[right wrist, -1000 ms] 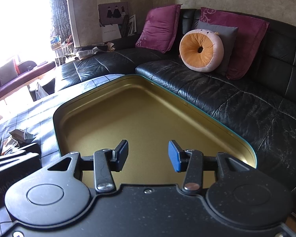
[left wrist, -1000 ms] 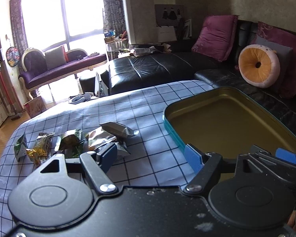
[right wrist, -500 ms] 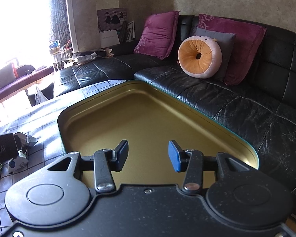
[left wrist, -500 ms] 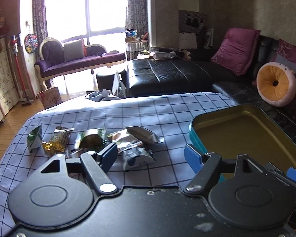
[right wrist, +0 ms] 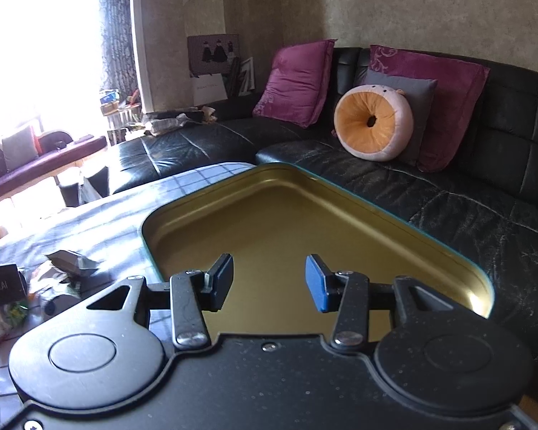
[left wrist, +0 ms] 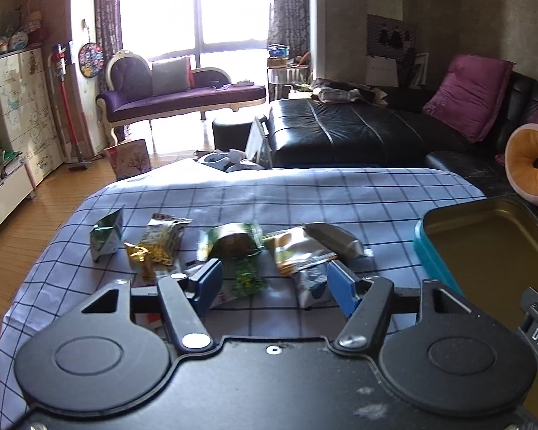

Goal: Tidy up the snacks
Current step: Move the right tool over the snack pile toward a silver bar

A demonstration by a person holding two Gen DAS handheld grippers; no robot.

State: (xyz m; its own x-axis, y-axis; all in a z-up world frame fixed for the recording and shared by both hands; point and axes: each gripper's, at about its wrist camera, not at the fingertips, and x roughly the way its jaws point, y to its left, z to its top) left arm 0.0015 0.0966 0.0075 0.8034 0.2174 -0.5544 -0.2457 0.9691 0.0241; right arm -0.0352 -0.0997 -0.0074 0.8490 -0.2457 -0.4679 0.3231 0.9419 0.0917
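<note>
The left gripper (left wrist: 270, 283) hangs low over a row of snack packets on the checked cloth (left wrist: 340, 193), its jaws closing but apart, and the pads press on nothing. Between the 2 blue pads (left wrist: 208, 283) lies a green packet (left wrist: 245, 279), and a white packet (left wrist: 312, 286) sits just inside the right-hand pad; whether either pad touches a wrapper cannot be told. Beyond them the other snacks lie in a loose line: a small green carton (left wrist: 107, 234) at the far left, tilted; a gold and green packet (left wrist: 161, 242) beside it; a green pouch (left wrist: 233, 242) in the middle; an orange and silver packet (left wrist: 297, 249); and a grey foil packet (left wrist: 335, 240) resting partly on that one. The tin (left wrist: 421, 247), teal outside and gold inside, stands to the right of the snacks on the same cloth, with no packet in the part that shows. The right gripper (right wrist: 269, 283) hovers over the tin's near side, jaws at a middling gap with nothing between them, only the gold floor behind. In that view the grey foil packet shows at the left edge, near the tin's corner but apart from it. A black sofa (right wrist: 448, 208) with purple cushions (right wrist: 297, 82) and a round orange cushion (right wrist: 371, 123) runs behind the tin.
</note>
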